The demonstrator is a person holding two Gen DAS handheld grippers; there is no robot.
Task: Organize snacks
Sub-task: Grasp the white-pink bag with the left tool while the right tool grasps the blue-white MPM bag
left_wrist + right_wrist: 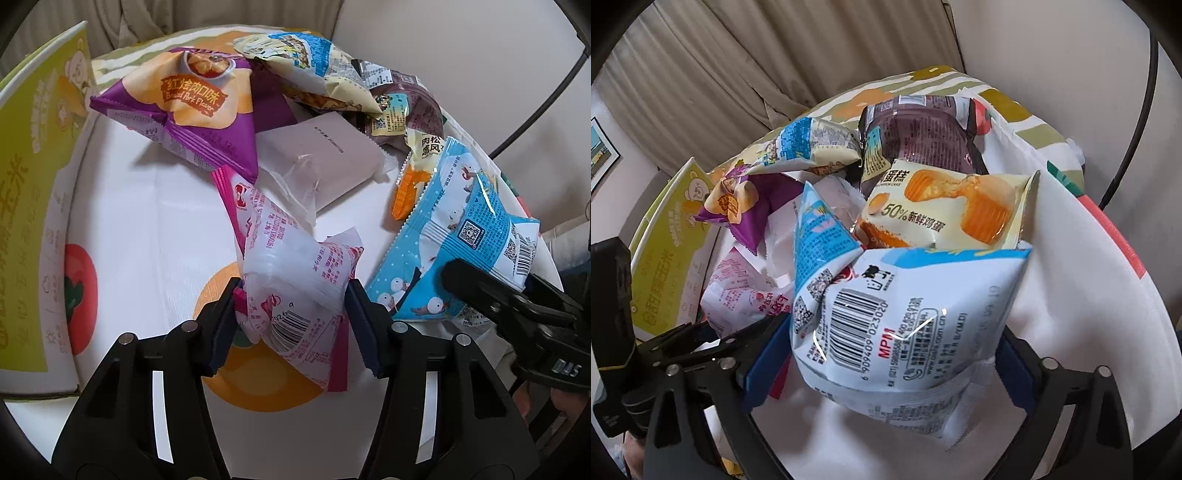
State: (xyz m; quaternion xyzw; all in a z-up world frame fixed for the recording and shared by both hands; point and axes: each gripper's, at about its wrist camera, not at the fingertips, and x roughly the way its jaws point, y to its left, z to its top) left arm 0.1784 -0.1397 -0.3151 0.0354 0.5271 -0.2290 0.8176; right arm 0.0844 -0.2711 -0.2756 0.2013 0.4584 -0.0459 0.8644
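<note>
My left gripper is shut on a pink-and-white snack packet, its jaws pressing both sides. My right gripper is shut on a blue-and-white snack bag with a barcode; that bag also shows at the right of the left wrist view, with the right gripper on it. Behind lie a purple braised-pork chip bag, a pale pink wrapped block, a cream cake packet, a dark purple packet and a cream-and-blue bag.
The snacks lie on a white tablecloth printed with orange and red fruit. A green-and-white cardboard box stands at the left, open side toward the pile. Beige curtains hang behind the table.
</note>
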